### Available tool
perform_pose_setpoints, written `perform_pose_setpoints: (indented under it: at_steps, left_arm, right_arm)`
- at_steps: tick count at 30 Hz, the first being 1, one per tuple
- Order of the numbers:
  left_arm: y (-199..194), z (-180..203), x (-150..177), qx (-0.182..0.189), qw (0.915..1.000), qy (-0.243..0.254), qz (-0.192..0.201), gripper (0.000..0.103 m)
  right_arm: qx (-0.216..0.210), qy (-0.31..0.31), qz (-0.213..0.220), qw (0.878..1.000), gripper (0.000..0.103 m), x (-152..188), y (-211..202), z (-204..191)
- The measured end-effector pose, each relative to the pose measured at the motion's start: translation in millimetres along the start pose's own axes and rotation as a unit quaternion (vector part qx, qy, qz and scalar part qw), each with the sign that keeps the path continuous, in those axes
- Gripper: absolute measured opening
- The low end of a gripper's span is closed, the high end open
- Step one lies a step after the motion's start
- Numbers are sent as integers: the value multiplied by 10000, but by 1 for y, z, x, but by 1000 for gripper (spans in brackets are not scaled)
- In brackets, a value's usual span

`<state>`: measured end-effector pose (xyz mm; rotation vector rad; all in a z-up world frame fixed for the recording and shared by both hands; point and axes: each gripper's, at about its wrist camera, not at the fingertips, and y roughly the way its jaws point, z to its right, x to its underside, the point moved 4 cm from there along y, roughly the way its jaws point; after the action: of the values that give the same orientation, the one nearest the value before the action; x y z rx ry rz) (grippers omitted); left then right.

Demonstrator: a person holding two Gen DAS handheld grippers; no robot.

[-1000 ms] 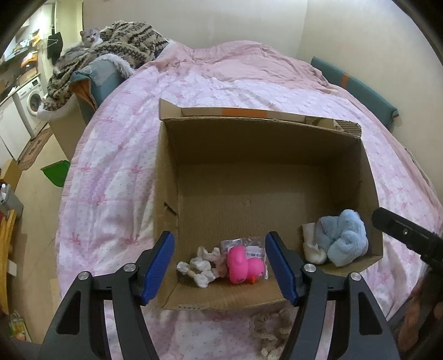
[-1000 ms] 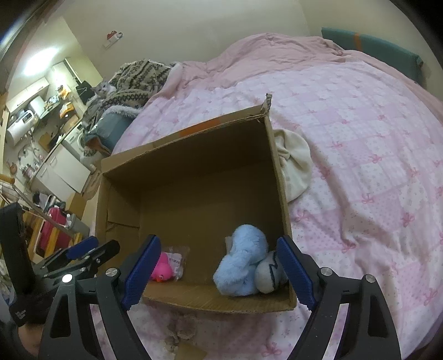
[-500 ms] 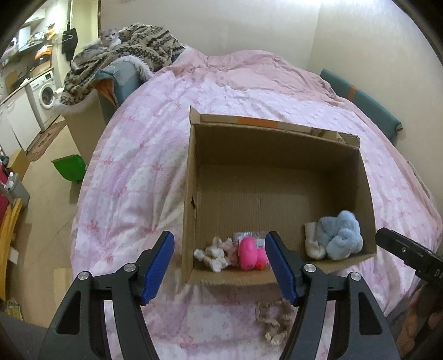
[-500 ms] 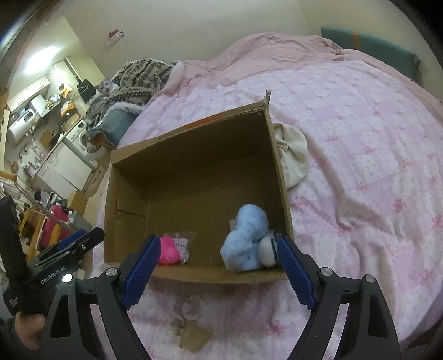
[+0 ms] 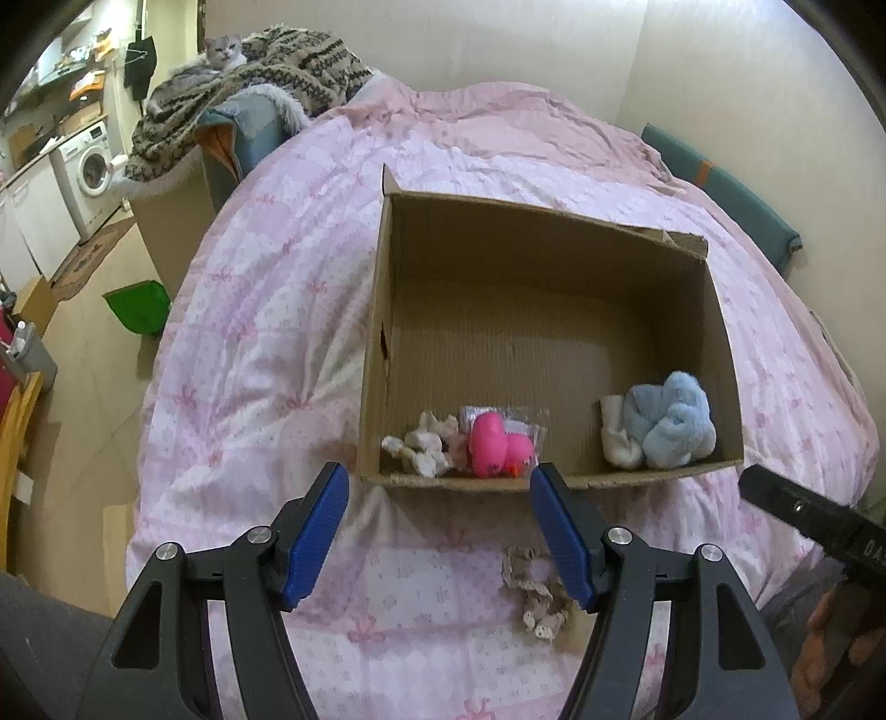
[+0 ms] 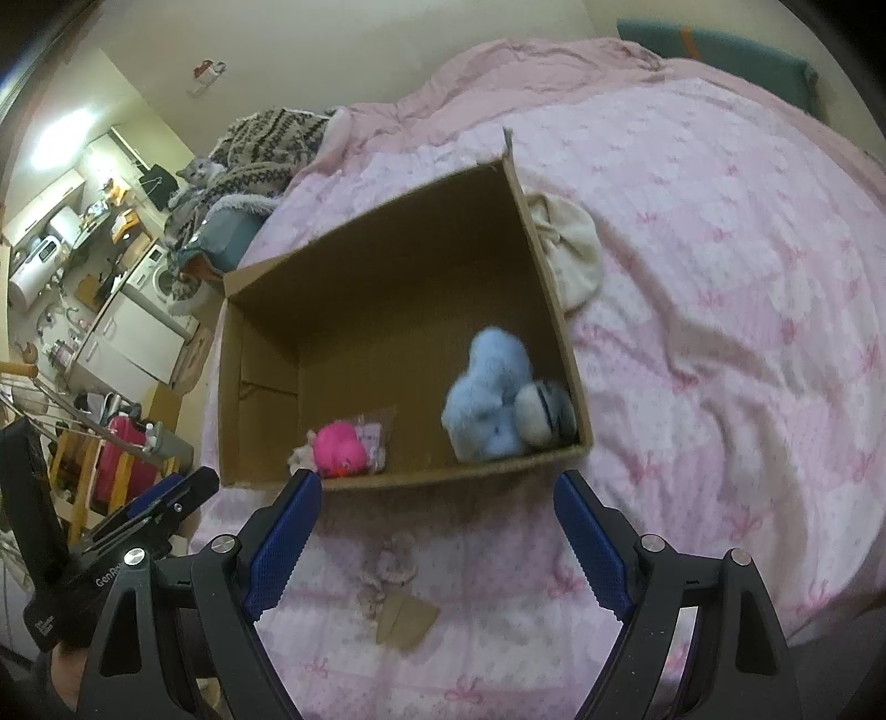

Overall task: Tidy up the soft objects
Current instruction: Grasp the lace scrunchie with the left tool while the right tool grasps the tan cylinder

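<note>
An open cardboard box (image 5: 720, 332) (image 6: 554, 310) sits on the pink bed. Inside lie a pink duck toy (image 5: 493, 443) (image 6: 338, 451), a small cream toy (image 5: 423, 446), a light blue plush (image 5: 673, 421) (image 6: 487, 399) and a white sock (image 5: 617, 437). A beige knitted item with a card tag (image 5: 534, 587) (image 6: 387, 576) lies on the bed in front of the box. My left gripper (image 5: 440, 498) is open and empty, near the box's front wall. My right gripper (image 6: 437, 504) is open and empty, above the knitted item.
A cream cloth (image 6: 570, 249) lies on the bed beside the box's right wall. A cat (image 5: 221, 52) lies on a patterned blanket at the far left. A washing machine (image 5: 91, 166) and a green dustpan (image 5: 138, 304) stand on the floor at left.
Both grippers have pulled back and up from the box, so the box looks smaller and farther. The knitted item in front of it has come fully into view. Both grippers stay open.
</note>
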<state>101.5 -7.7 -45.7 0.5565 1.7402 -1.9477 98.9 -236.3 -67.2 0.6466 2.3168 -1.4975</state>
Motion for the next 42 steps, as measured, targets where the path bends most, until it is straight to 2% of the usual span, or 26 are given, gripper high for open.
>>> perform_pose_setpoints:
  at_steps: [17, 24, 28, 31, 33, 36, 39, 40, 42]
  left_arm:
    - [19, -3, 22, 18, 9980, -179, -600, 65]
    - [34, -2, 31, 114, 9950, -276, -952, 65]
    - [50, 18, 43, 415, 9900, -34, -1349, 65]
    - [68, 35, 61, 740, 9801, 68, -1838, 64]
    - [79, 42, 69, 812, 9755, 81, -2045, 62]
    - [92, 50, 78, 954, 9683, 117, -2307, 53]
    - [98, 53, 82, 1111, 9650, 47, -2377, 24]
    - [98, 53, 82, 1205, 9628, -21, -2418, 12]
    - [95, 52, 80, 1227, 9633, -45, -2388, 6]
  right_arm:
    - [495, -227, -736, 9958, 91, 34, 26, 4]
    - [479, 37, -913, 9947, 91, 36, 32, 17]
    - [509, 221, -1027, 9932, 91, 36, 37, 25]
    - [507, 297, -1090, 9923, 91, 36, 41, 27]
    - [521, 323, -1111, 9919, 91, 36, 42, 29]
    - [525, 347, -1101, 9919, 91, 35, 42, 31]
    - [537, 377, -1105, 9917, 91, 34, 43, 32]
    - [539, 388, -1107, 9916, 91, 34, 44, 33]
    - [542, 405, -1112, 9915, 91, 34, 44, 34]
